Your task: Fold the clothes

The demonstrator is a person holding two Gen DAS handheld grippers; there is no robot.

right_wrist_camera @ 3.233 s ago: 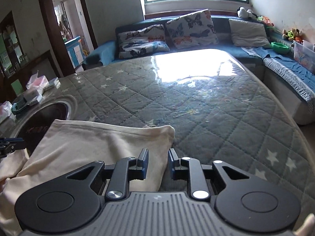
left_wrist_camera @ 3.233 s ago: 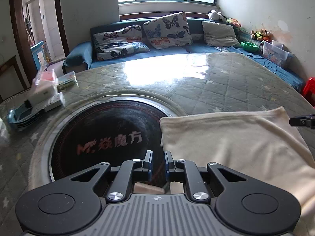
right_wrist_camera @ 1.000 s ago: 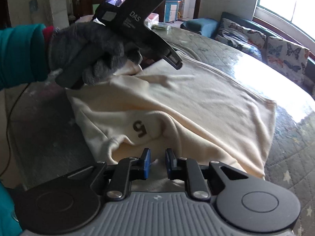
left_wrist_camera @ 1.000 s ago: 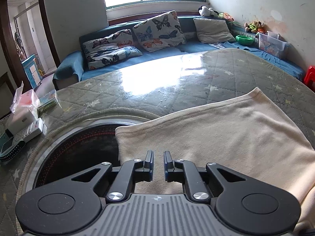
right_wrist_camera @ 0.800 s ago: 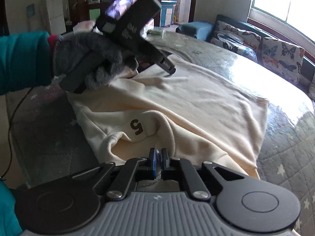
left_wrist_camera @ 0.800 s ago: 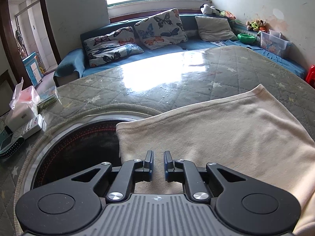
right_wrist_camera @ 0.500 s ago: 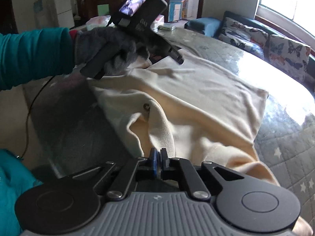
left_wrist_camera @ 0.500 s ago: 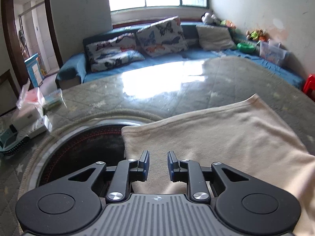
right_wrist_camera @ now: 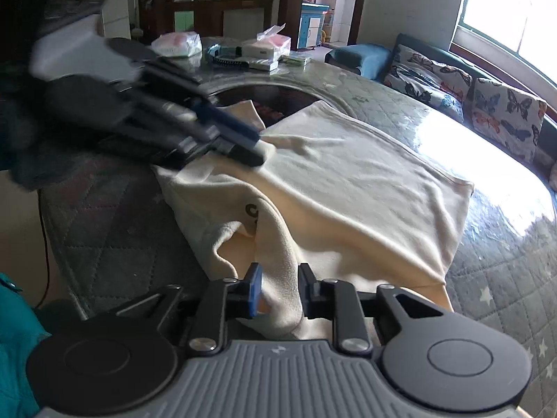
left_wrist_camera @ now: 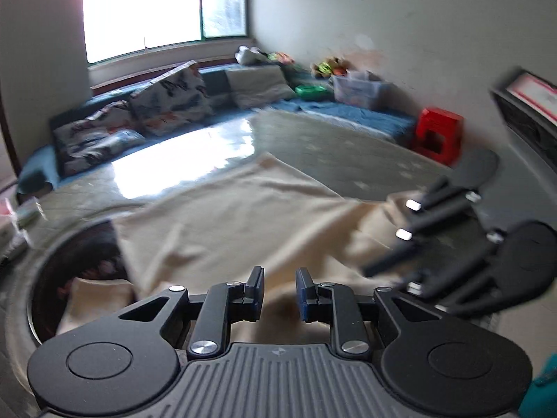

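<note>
Holding: the right gripper (right_wrist_camera: 278, 291) has a raised ridge of the cream garment (right_wrist_camera: 348, 188) between its fingers; its jaws have just been opening, and whether the pads are pressing the cloth cannot be told.
Left gripper (left_wrist_camera: 278, 291): jaws slightly apart, nothing between them; it hovers over the garment's near edge, blurred, having swung toward the right gripper since half a second ago.
Garment: spread flat across the quilted table (right_wrist_camera: 504, 278), one corner overlapping the dark round inset (left_wrist_camera: 87, 257); a black mark shows near the gathered fold.
Change: the right gripper pinched shut half a second ago, now loosened.
Meaning: the near-edge fold is probably being released or regripped; folding is at an early stage.
</note>
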